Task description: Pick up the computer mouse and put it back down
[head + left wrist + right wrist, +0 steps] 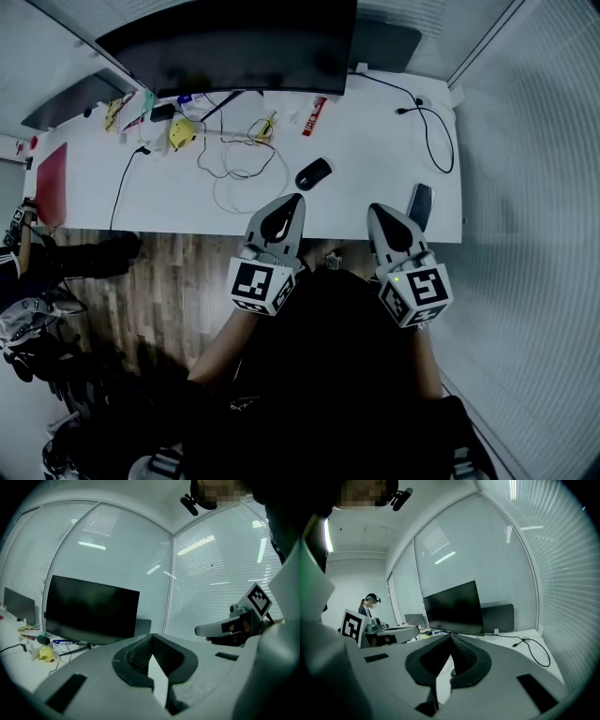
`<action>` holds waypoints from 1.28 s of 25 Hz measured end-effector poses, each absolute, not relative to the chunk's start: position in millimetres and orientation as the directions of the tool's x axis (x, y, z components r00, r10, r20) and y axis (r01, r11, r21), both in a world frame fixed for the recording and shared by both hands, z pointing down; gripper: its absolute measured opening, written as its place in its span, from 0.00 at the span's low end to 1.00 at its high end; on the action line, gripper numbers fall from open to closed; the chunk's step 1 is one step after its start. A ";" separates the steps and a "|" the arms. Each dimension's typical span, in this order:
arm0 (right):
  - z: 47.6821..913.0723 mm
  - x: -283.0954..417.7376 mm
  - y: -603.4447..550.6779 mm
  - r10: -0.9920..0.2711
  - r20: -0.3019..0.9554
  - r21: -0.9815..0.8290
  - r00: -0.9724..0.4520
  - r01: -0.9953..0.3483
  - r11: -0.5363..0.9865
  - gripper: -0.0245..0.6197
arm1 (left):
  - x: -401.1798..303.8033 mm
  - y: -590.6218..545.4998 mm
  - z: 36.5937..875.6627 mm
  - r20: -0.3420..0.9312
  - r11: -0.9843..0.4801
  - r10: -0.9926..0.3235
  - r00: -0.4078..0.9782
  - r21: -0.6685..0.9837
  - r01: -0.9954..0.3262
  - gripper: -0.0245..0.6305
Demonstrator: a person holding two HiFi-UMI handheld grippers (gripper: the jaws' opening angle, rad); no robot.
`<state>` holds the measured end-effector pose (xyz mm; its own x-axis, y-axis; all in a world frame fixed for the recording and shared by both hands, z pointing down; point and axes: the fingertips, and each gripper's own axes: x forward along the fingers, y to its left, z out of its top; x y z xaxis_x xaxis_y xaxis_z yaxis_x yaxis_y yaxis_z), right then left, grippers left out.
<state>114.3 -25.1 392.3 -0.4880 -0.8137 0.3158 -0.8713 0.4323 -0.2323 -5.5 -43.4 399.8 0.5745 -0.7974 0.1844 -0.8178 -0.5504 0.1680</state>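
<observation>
The black computer mouse (313, 173) lies on the white desk (366, 159), just in front of the monitor. Both grippers hover side by side over the desk's near edge, short of the mouse. My left gripper (295, 199) is shut with nothing in it, its tip just below and left of the mouse. My right gripper (375, 208) is to the mouse's lower right, its jaws meeting at the tip and holding nothing. In the left gripper view the left gripper (152, 636) points at the window wall. The right gripper (451, 636) faces the monitor in its own view.
A large dark monitor (230, 42) stands at the back of the desk. Loose cables (239, 169), a yellow object (181, 134) and small clutter lie left of the mouse. A dark phone (421, 206) rests by the right edge, near a black cable (436, 131). Another person (370, 604) stands far off.
</observation>
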 end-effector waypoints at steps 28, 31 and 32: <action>275.6 138.9 -28.0 -0.887 0.083 -0.164 -0.454 -0.884 0.437 0.04 | -9.1 -41.0 300.4 0.008 -0.568 -0.818 0.575 0.147 -0.810 0.05; 277.6 137.3 -26.5 -0.887 0.081 -0.154 -0.455 -0.885 0.440 0.04 | -9.3 -38.2 304.5 0.013 -0.569 -0.817 0.577 0.145 -0.809 0.05; 278.0 137.3 -26.5 -0.887 0.081 -0.154 -0.454 -0.885 0.439 0.04 | -9.3 -38.1 304.6 0.013 -0.569 -0.817 0.577 0.145 -0.809 0.05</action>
<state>137.3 -26.5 278.0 -0.4543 -0.8871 0.0813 -0.8851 0.4391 -0.1545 -9.3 -38.1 304.6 0.5769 -0.8167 0.0131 -0.8092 -0.5693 0.1449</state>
